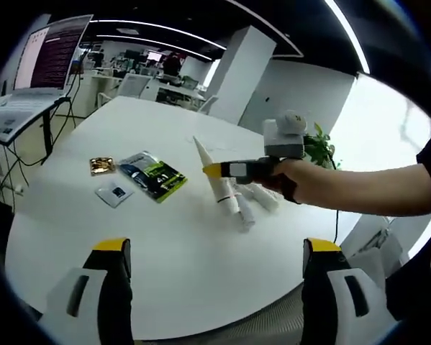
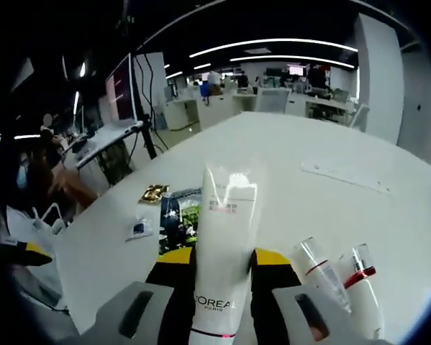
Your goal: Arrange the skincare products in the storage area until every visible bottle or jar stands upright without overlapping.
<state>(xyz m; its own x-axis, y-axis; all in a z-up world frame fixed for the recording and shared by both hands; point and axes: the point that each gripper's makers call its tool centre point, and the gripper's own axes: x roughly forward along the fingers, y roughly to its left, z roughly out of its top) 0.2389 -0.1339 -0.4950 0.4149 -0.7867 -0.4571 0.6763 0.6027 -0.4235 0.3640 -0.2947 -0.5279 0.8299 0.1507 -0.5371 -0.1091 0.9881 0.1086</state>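
My left gripper view sits back at the near edge of the white table (image 1: 165, 244), facing across it toward the green sachet (image 1: 155, 176). My right gripper view hangs low and close over the table (image 2: 330, 151), the same sachet (image 2: 178, 219) just ahead. Both share the tabletop around that sachet, seen from differing sides

Long white ceiling light strips (image 2: 273, 44) light the scene evenly, their glare washing out the round white table (image 1: 165, 244) ahead of the left gripper's jaws, shadows stay soft, and fisheye distortion bends and blurs everything near the edges.
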